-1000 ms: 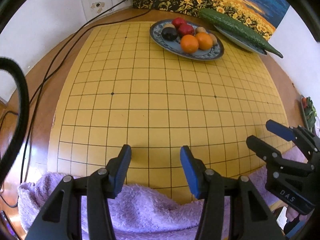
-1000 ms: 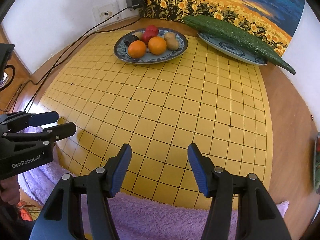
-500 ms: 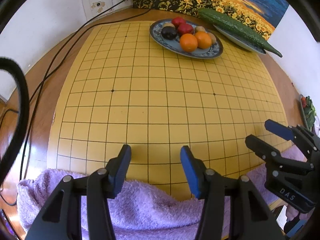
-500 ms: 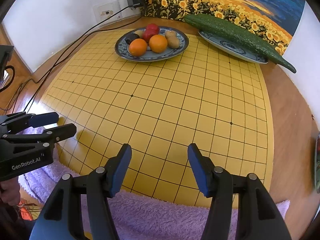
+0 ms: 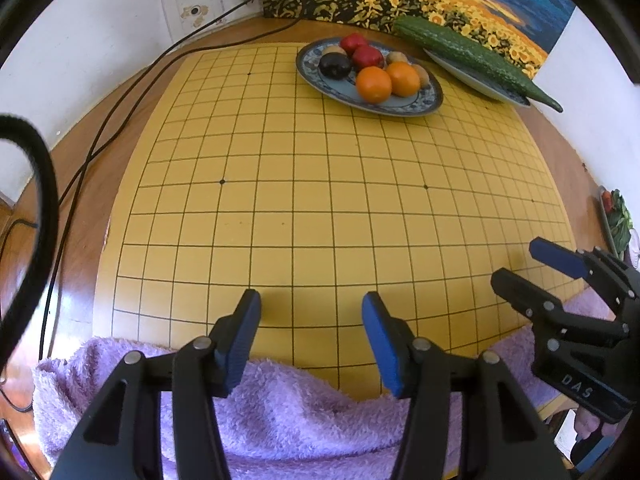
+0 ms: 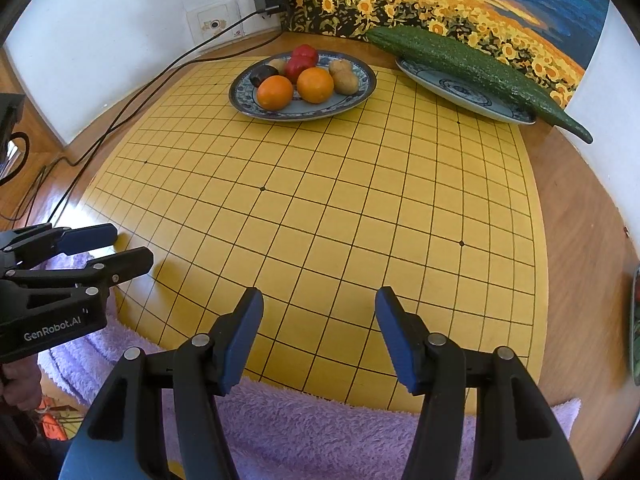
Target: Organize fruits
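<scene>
A blue-patterned plate (image 5: 416, 107) (image 6: 360, 94) at the far side of the yellow grid board holds two oranges (image 5: 373, 85) (image 6: 275, 92), two red fruits (image 5: 367, 57) (image 6: 301, 67), a dark plum (image 5: 335, 66) (image 6: 262, 75) and brown kiwis (image 6: 346, 81). A second plate (image 6: 464, 92) to its right carries a long green cucumber (image 5: 472, 58) (image 6: 472, 65). My left gripper (image 5: 311, 334) is open and empty over the board's near edge. My right gripper (image 6: 319, 334) is open and empty, also at the near edge, to the right of the left one.
A purple towel (image 5: 288, 416) (image 6: 312, 436) lies under the board's near edge. Black cables (image 5: 100, 136) run along the wooden table on the left from a wall socket (image 6: 272, 0). A sunflower painting (image 6: 440, 4) leans on the back wall. Another dish edge (image 6: 634, 320) shows at far right.
Both grippers have eased slightly forward and lower toward the board; the plates look a little nearer. Both stay open and empty.
</scene>
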`<action>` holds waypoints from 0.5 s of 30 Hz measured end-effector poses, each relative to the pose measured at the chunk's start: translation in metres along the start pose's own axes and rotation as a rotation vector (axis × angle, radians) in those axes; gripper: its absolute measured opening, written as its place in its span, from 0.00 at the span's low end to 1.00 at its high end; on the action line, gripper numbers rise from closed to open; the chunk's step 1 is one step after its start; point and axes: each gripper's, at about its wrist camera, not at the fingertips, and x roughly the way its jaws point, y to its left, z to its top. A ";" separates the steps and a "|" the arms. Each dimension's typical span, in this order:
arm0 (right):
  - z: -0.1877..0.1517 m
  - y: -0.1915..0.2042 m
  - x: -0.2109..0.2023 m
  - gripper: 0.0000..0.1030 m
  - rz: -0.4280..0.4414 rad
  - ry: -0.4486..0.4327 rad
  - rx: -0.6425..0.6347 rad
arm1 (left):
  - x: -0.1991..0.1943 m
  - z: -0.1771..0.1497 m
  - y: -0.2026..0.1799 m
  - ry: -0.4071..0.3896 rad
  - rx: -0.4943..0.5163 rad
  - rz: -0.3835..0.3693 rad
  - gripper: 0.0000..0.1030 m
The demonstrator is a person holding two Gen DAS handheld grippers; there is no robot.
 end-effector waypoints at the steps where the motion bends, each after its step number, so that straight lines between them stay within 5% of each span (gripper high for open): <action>1: 0.000 0.000 0.000 0.58 0.000 0.000 -0.001 | 0.000 0.000 0.000 0.000 0.000 0.001 0.54; 8: 0.000 0.000 -0.001 0.58 -0.001 0.004 0.001 | 0.000 0.000 -0.001 0.002 0.008 -0.006 0.55; 15: -0.002 0.002 0.000 0.58 0.009 0.010 -0.003 | 0.000 -0.001 -0.003 0.002 0.018 -0.010 0.68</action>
